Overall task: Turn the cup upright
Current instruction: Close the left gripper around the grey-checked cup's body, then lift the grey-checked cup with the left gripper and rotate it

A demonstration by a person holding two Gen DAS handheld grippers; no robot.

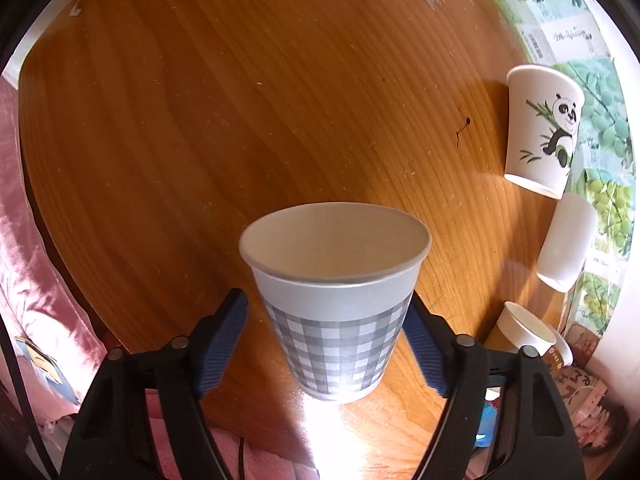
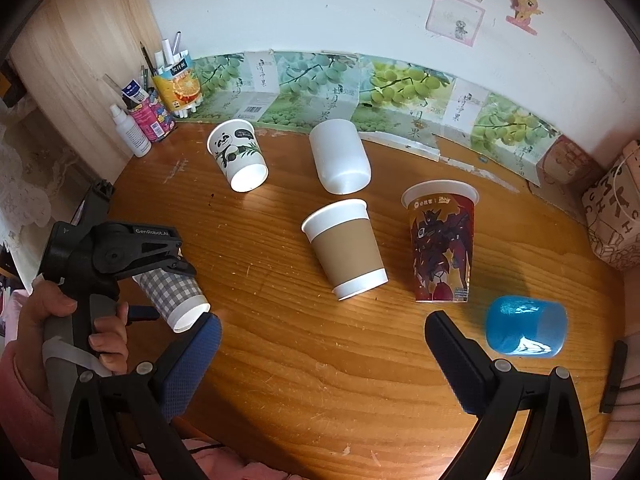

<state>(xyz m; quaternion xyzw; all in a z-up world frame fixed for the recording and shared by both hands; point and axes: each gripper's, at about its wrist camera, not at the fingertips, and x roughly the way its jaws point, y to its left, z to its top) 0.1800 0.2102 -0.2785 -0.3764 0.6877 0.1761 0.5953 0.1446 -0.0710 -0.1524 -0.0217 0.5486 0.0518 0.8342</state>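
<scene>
Wooden table: panda cup, white cup, brown-sleeve cup and blue cup look tipped over; robot-print cup upright. Spray bottle, pen holders at back-left corner.

On the table, the panda cup is lying left of the sleeved cup; the robot-print cup is standing right of it.

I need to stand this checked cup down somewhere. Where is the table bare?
Bare wood lies in front of the brown cup, between the checked cup and the blue cup. Crowded toward the wall: panda cup, white cup, red cup.
</scene>
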